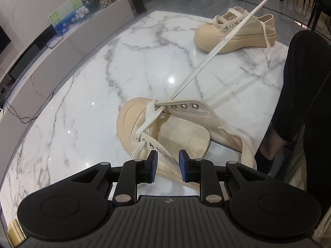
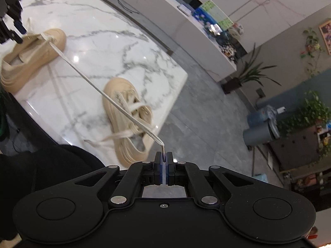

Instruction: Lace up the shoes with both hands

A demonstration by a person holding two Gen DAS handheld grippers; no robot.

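Blue-padded fingers of the left gripper [image 1: 167, 166] stand a narrow way apart over the near shoe [image 1: 165, 128], its eyelet flap between them; I cannot tell whether the pads press on it. That cream shoe lies on the marble tabletop [image 1: 82, 103], toe away from the camera, with the white lace [image 1: 206, 62] threaded across its front eyelets. From there the lace runs taut and straight, up and away over the tabletop, passing in front of the second shoe [image 1: 235, 33] — which sits near the far edge with its own loose lace hanging down its side. In the right wrist view the right gripper [image 2: 164, 158] has its fingers closed tight on the lace's tip [image 2: 163, 152], held above the second shoe. A person's dark-clad leg [image 1: 306, 82] stands beside the tabletop.
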